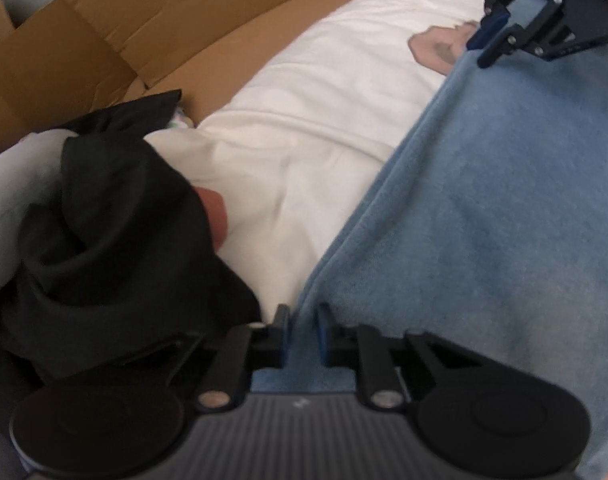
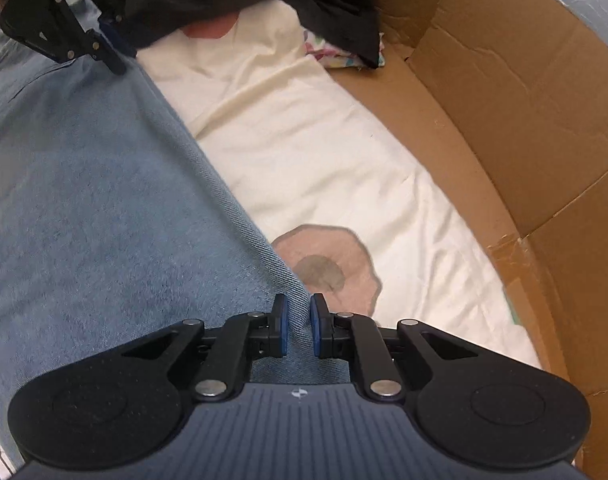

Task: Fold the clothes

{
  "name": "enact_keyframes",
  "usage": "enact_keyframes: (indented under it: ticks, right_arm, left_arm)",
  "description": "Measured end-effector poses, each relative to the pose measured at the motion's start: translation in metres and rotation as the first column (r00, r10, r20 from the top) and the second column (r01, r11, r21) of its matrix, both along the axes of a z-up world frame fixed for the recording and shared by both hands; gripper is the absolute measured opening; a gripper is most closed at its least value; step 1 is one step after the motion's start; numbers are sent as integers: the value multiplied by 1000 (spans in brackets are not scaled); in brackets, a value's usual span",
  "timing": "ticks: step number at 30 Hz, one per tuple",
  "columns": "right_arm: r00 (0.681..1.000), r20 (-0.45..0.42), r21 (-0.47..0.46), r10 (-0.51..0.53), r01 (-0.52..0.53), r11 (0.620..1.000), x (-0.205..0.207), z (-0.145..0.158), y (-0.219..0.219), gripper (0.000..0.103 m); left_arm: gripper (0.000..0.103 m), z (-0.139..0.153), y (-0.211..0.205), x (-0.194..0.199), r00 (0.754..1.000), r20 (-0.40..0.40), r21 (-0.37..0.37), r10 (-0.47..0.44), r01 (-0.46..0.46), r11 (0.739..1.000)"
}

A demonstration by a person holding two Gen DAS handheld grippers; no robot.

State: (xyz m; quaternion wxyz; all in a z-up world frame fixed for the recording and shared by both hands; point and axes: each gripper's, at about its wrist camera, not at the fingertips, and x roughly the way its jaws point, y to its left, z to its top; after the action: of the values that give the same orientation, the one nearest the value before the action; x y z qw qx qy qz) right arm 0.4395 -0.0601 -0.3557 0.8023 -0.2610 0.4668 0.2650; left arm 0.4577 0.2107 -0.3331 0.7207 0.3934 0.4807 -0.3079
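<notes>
Left wrist view: left claw [image 1: 302, 334] is pinching the near edge of the blue cloth [image 1: 484, 208], jaws narrow on the fabric. Right claw [image 1: 489, 42] is gripping the same edge farther along, seen up close in the right wrist view [image 2: 299, 330], equally narrow. Blue cloth is lying over a white sheet [image 2: 324, 152] bearing a pink print [image 2: 328, 268], with a black garment [image 1: 116, 240] bunched beside the left claw and cardboard [image 2: 504, 100] walling the far side. Held edge is running claw to claw, so it is probably marking the fold's long axis.
</notes>
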Motion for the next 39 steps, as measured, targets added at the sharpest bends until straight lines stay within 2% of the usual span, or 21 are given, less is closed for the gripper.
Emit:
enact_keyframes:
  ticks: [1,2,6,10,12,15,17,19,25,28,31,33,37,39]
  right_arm:
    - [1000,3,-9,-9,9,1000,1,0,1,8]
    - [1000,5,-16,-18,18,1000,2,-1,1,0]
    - [993,-56,22,-108,109,994,21,0,-4,0]
    - [990,-61,76,-125,129,989,19,5,-17,1]
    - [985,-73,146,-155,164,976,16,14,-31,8]
    - [981,-46,165,-186,192,967,4,36,-56,40]
    - [981,-42,198,-189,194,961,-8,53,-80,42]
    - [976,-35,193,-215,217,957,-18,65,-100,42]
    - [946,-9,221,-323,317,922,-61,92,-156,43]
    - [935,8,213,-355,346,914,-92,100,-179,46]
    - [923,10,200,-384,375,905,-121,98,-197,51]
    - [916,9,185,-400,392,901,-141,92,-207,52]
    - [896,14,184,-444,434,882,-170,69,-213,53]
    - [890,32,192,-454,441,877,-185,58,-212,53]
  left_arm:
    - [11,-1,-1,0,1000,6,0,5,-5,1000]
    - [11,-2,-2,1,1000,12,1,10,-10,1000]
    - [11,-5,-2,-2,999,36,-2,13,-13,1000]
    - [11,-8,-2,-2,997,51,-15,64,-64,998]
    - [12,-10,-9,-6,996,80,19,51,-52,998]
    - [11,0,-15,-11,989,135,24,59,-63,998]
    - [12,9,-19,-16,985,161,-1,64,-65,998]
    - [13,16,-24,-20,982,164,-38,91,-86,996]
    - [13,18,-47,-38,984,129,-93,124,-113,989]
    - [13,10,-60,-48,987,84,-109,138,-128,986]
    - [13,-6,-73,-53,991,59,-68,117,-113,991]
    - [11,-16,-76,-50,989,45,-55,141,-139,989]
    - [3,-24,-79,-37,976,58,-71,208,-204,976]
    - [3,-28,-86,-36,976,75,-43,204,-202,979]
